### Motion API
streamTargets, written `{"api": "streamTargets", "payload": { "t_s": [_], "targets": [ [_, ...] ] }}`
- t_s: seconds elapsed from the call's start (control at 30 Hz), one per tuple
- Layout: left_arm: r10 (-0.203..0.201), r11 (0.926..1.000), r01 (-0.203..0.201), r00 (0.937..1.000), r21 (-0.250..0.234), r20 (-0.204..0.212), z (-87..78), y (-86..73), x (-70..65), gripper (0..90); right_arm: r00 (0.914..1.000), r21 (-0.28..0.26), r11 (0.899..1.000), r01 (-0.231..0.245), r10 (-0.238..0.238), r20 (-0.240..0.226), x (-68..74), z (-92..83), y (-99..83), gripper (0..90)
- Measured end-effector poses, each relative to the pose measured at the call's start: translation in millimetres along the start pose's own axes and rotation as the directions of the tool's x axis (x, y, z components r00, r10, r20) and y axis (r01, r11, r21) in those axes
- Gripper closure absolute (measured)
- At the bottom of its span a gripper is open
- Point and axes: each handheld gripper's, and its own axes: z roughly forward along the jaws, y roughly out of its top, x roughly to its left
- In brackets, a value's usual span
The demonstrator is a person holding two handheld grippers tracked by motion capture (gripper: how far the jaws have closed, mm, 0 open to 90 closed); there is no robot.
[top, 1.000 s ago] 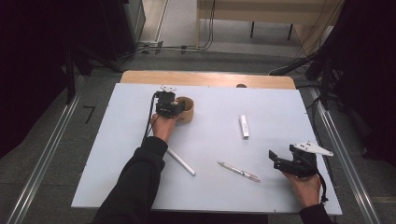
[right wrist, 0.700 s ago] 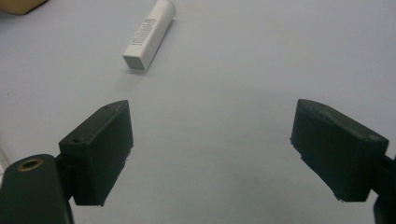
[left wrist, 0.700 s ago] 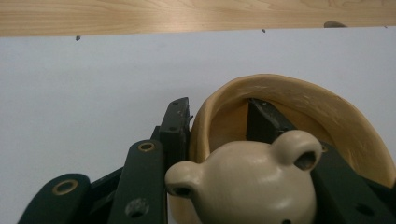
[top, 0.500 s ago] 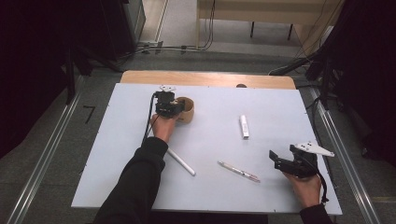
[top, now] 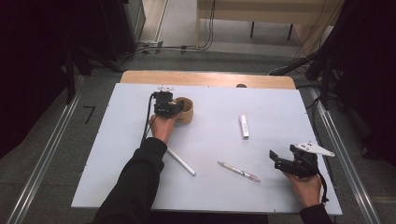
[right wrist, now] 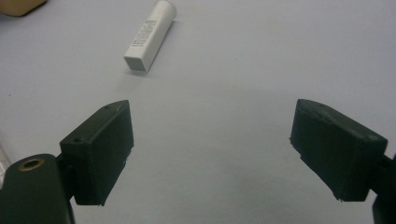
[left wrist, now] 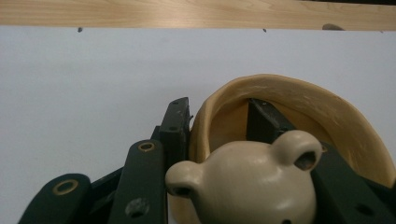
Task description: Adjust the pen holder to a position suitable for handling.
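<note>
A tan cup (top: 187,112) with a small bear head on its rim (left wrist: 247,186) stands at the back left of the white table (top: 280,107). My left gripper (top: 174,109) is shut on its near wall, one jaw outside and one jaw inside the cup (left wrist: 299,98). The bear head sits between the jaw arms. My right gripper (top: 275,161) rests low at the front right. Its jaws stand wide open over bare table (right wrist: 210,154), with nothing between them.
A short white tube (top: 243,126) (right wrist: 149,35) lies right of centre. A clear pen (top: 239,171) and a white stick (top: 180,161) lie near the front. A wooden strip (left wrist: 196,11) edges the table's far side.
</note>
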Motion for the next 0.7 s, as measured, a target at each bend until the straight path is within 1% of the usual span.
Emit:
{"api": "streamTargets", "payload": {
  "t_s": [0.13,0.2,0.27,0.37,0.47,0.5,0.6,0.63,0.67,0.7],
  "targets": [
    [0.003,1.0000,-0.003,0.9998,-0.001,0.018,-3.9,-0.7,-3.6,60.7,1.0000,-0.001,1.000,-0.001,0.001,-0.001,0.4,0.2,0.4,12.0],
    [0.011,0.9999,-0.011,0.9994,-0.003,0.032,-6.5,-1.4,-7.3,60.7,1.0000,-0.002,1.000,-0.001,0.001,-0.001,0.7,0.2,0.5,12.0],
    [0.018,0.9998,-0.019,0.9983,0.005,0.056,-10.6,-2.8,-12.7,60.7,1.0000,-0.001,1.000,-0.003,0.003,-0.001,0.8,0.3,0.5,12.0],
    [0.030,0.9995,-0.031,0.9972,0.007,0.069,-13.5,-5.0,-18.1,60.7,1.0000,0.000,1.000,-0.004,0.004,-0.001,0.8,0.4,0.5,12.0],
    [0.045,0.9989,-0.046,0.9944,0.012,0.096,-17.5,-9.4,-26.0,60.7,1.0000,-0.003,1.000,-0.003,0.003,-0.003,0.6,0.0,0.6,12.0],
    [0.045,0.9989,-0.046,0.9944,0.012,0.096,-17.5,-9.4,-26.0,60.7,1.0000,-0.003,1.000,-0.003,0.003,-0.003,0.6,0.0,0.6,12.0],
    [0.059,0.9979,-0.062,0.9911,0.021,0.119,-20.5,-14.8,-33.9,60.7,1.0000,-0.002,1.000,-0.002,0.002,-0.002,0.9,0.3,0.7,12.0],
    [0.072,0.9966,-0.077,0.9885,0.030,0.133,-22.6,-18.5,-38.6,60.7,1.0000,-0.002,1.000,-0.003,0.003,-0.002,1.0,0.0,0.8,12.0],
    [0.072,0.9966,-0.077,0.9885,0.030,0.133,-22.6,-18.5,-38.6,60.7,1.0000,-0.004,1.000,-0.001,0.001,0.000,0.9,-0.2,1.0,12.0],
    [0.078,0.9959,-0.084,0.9862,0.033,0.146,-24.1,-21.2,-41.8,60.7,1.0000,-0.004,1.000,-0.001,0.001,0.000,0.9,-0.2,1.0,12.0]
  ]
}}
